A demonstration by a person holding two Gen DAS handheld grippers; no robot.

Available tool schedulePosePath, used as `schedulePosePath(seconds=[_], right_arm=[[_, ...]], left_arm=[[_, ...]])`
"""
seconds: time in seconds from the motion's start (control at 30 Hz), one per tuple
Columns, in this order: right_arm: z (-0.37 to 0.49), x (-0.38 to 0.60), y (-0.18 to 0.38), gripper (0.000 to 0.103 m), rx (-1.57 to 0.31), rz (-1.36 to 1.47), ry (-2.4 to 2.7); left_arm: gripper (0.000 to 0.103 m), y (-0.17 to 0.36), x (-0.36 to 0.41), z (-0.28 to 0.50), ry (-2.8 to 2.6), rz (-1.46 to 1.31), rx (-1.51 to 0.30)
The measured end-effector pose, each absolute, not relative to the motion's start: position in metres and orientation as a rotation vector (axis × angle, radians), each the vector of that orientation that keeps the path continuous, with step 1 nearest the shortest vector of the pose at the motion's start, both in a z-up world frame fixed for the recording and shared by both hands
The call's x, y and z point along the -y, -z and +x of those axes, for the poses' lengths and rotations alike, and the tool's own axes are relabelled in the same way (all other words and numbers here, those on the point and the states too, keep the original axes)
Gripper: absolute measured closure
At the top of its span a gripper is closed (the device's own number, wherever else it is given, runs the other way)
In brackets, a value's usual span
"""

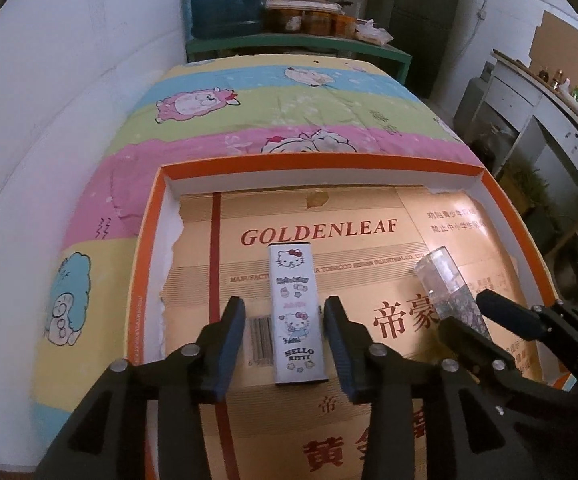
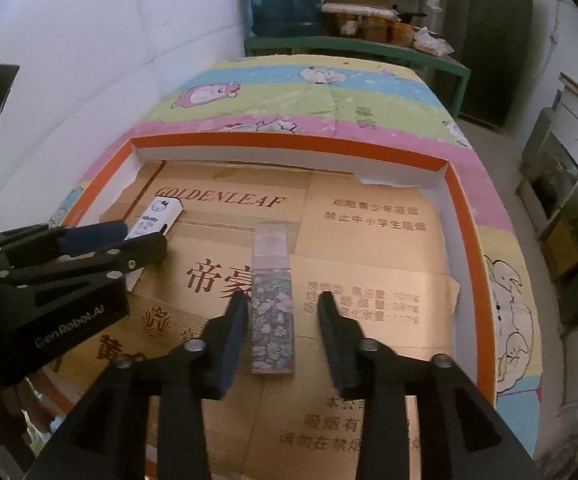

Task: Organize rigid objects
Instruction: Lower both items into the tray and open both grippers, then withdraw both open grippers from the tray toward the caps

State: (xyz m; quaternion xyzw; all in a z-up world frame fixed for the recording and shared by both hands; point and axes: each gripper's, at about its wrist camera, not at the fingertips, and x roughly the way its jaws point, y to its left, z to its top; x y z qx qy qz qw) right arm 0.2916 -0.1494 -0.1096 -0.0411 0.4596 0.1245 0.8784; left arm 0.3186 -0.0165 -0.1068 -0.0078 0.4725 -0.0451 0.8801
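- Left gripper (image 1: pixel 284 348), low in the middle of the left view: jaws apart, one on each side of the white box (image 1: pixel 298 316), with gaps showing, so not pressing it.
- White box: flat on the cardboard (image 1: pixel 369 208) inside the tray (image 1: pixel 321 159), long way pointing up the frame.
- Right gripper (image 2: pixel 283 340), low in the middle of the right view: jaws apart too, astride the flowered box (image 2: pixel 271 300), not squeezing.
- Flowered box: flat on the cardboard, right of the white box, well apart from it, lined up much the same way.
- Probably just set down side by side, neat in the tray.
- Next, likely: lift both grippers straight up, so no bump to the boxes.
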Motion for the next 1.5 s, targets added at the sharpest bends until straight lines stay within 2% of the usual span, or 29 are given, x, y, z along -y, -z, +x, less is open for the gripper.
schedulePosePath(seconds=[0.13,0.2,0.27,0.3,1.07,1.5], right_arm=[[0.286,0.154,0.105,0.059,-0.947,-0.086,-0.24],[0.281,0.156,0.101,0.058,-0.94,-0.081,-0.236],[0.276,0.158,0.098,0.058,-0.932,-0.075,-0.234],[0.272,0.16,0.095,0.058,-0.926,-0.069,-0.232],[0.161,0.154,0.043,0.058,-0.828,-0.055,-0.216],[0.103,0.153,0.029,0.058,-0.807,-0.049,-0.206]], left_arm=[[0.056,0.098,0.012,0.31,0.107,-0.038,-0.957],[0.043,0.092,0.01,0.303,0.126,-0.051,-0.932],[0.034,0.087,0.007,0.295,0.146,-0.059,-0.906],[0.033,0.085,0.006,0.292,0.158,-0.064,-0.899],[0.033,0.025,-0.001,0.17,0.122,-0.065,-0.699],[0.033,0.019,-0.015,0.122,0.149,-0.113,-0.739]])
